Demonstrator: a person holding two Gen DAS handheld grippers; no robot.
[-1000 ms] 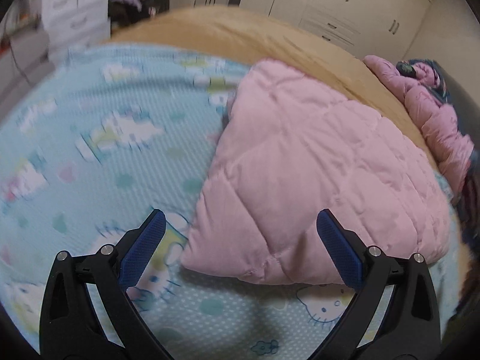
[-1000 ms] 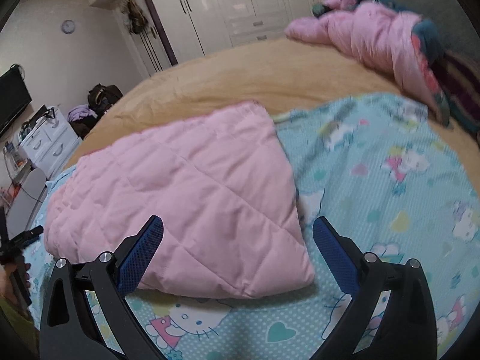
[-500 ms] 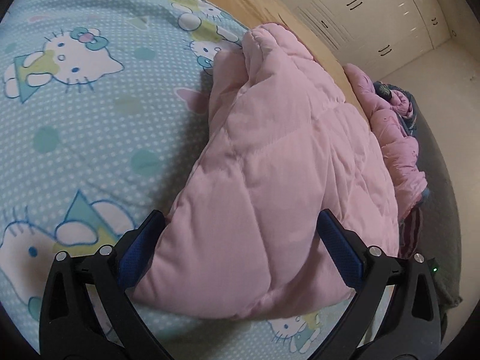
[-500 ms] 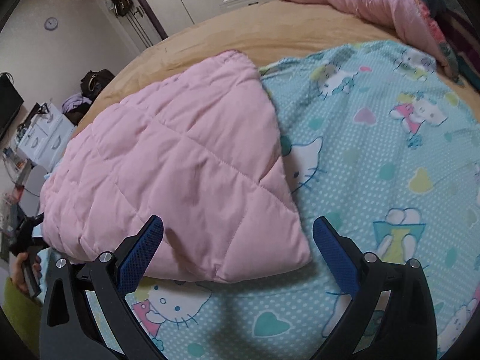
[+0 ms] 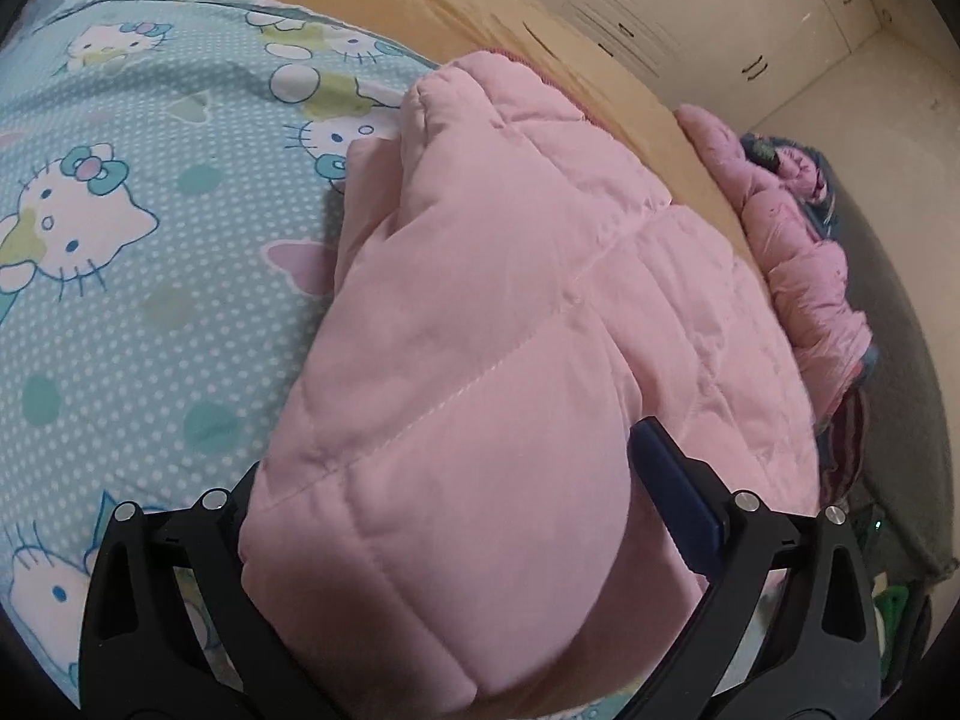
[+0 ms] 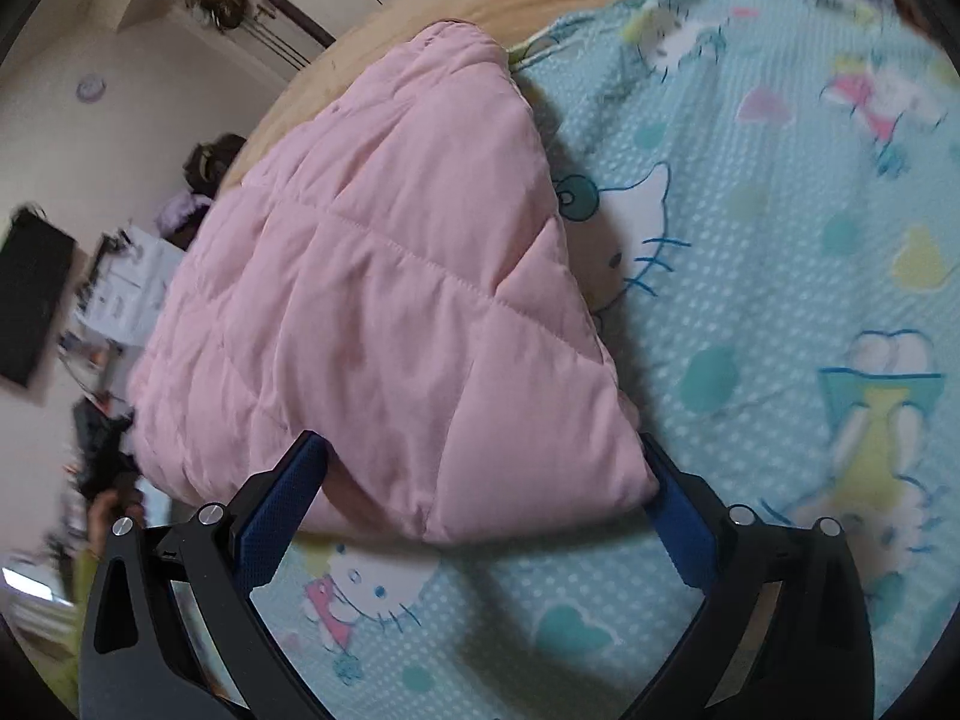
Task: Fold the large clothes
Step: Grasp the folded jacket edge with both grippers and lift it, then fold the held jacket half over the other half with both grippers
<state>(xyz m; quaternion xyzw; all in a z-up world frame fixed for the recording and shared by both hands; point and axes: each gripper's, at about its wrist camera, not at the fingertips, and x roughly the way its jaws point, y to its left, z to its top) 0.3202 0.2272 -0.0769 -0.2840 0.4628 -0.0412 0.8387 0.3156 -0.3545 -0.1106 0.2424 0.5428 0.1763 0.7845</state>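
A pink quilted garment (image 5: 510,312) lies folded on a light blue cartoon-cat sheet (image 5: 150,252). In the left wrist view my left gripper (image 5: 456,480) is open, and one near corner of the garment bulges between its fingers. That corner hides the left finger; the right blue pad (image 5: 672,498) shows against the fabric. In the right wrist view the garment (image 6: 372,276) reaches toward me, and my right gripper (image 6: 480,510) is open astride its other near corner. The right blue pad (image 6: 681,525) touches the corner's edge, while the left pad (image 6: 282,510) stands just under the fabric's hem.
A second pink puffy jacket (image 5: 798,252) is heaped at the bed's far side on a tan blanket (image 5: 528,18). White wardrobes (image 5: 720,18) stand behind. The right wrist view shows a black screen (image 6: 30,300), white drawers (image 6: 126,282) and a hand (image 6: 108,510) beyond the bed's left edge.
Both grippers have come in low toward the garment's near corners. The fabric now sits between each pair of fingers. Both stay open.
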